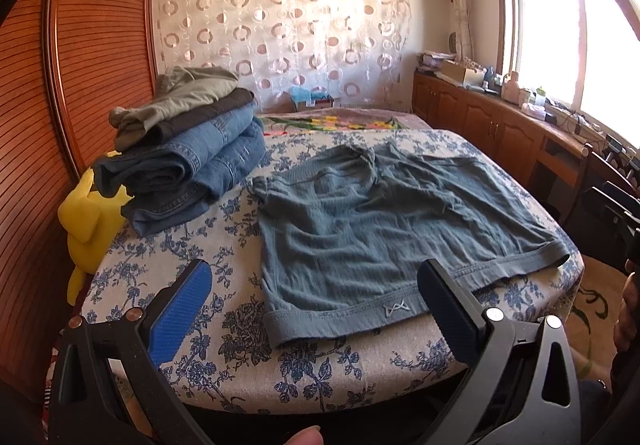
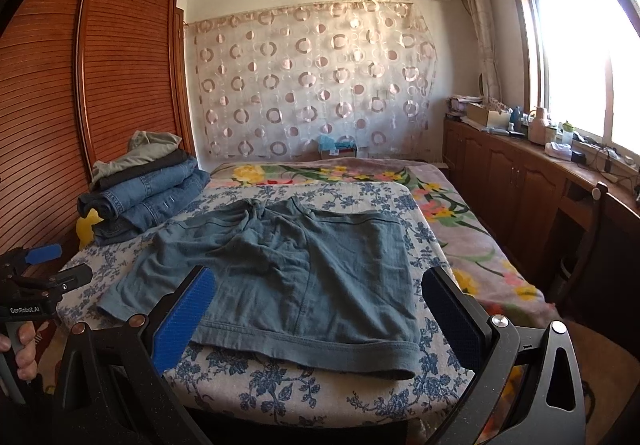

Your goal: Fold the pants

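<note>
A pair of grey-blue shorts [image 1: 372, 229] lies spread flat on the blue-flowered board [image 1: 224, 325], waistband far, leg hems toward me. In the right wrist view the shorts [image 2: 280, 277] lie the same way. My left gripper [image 1: 316, 285] is open and empty, hovering over the near hem at the left leg. My right gripper [image 2: 320, 293] is open and empty above the near hem of the right leg. The left gripper also shows at the left edge of the right wrist view [image 2: 52, 265].
A stack of folded jeans and grey clothes [image 1: 188, 149] sits at the board's far left, beside a yellow plush toy [image 1: 86, 221]. A wooden wardrobe [image 1: 80, 65] stands left. A flowered bed [image 2: 460, 213] lies behind and right, with a cabinet [image 2: 520, 173] under the window.
</note>
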A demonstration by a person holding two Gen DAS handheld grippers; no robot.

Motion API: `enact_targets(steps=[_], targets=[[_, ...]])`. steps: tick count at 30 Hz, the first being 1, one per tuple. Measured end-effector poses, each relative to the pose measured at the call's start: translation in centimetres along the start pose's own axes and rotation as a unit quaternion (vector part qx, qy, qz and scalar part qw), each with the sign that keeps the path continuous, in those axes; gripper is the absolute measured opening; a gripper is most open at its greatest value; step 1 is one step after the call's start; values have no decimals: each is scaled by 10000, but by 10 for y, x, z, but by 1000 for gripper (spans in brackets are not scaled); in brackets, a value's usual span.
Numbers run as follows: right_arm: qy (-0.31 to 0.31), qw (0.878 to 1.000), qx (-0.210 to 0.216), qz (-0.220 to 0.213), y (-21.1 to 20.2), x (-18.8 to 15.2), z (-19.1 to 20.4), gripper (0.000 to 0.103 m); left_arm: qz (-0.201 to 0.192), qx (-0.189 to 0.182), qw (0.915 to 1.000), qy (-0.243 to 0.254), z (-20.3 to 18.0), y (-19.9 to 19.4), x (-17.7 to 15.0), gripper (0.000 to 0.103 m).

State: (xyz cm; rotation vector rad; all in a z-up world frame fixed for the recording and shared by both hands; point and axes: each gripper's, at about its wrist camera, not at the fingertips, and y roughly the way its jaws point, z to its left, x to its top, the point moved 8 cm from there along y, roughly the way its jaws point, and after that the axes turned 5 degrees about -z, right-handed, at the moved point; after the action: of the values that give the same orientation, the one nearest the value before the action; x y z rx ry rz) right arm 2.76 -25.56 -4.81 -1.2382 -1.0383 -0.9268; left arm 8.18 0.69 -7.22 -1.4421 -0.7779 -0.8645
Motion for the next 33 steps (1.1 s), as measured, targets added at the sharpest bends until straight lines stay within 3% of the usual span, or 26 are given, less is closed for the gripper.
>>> enact_targets(steps=[15,24,33], targets=[[-155,9991,120,369,3,-9,-5,99,287,-18,9996,73,12,17,-18,103],[-218,9967,7,777,8,-15,-30,95,526,-150,9985,-93,28,29,-34,102],[-124,9926,-177,1192,3,-28,-53,80,783,-258,9962,-272,42,42,-51,85]])
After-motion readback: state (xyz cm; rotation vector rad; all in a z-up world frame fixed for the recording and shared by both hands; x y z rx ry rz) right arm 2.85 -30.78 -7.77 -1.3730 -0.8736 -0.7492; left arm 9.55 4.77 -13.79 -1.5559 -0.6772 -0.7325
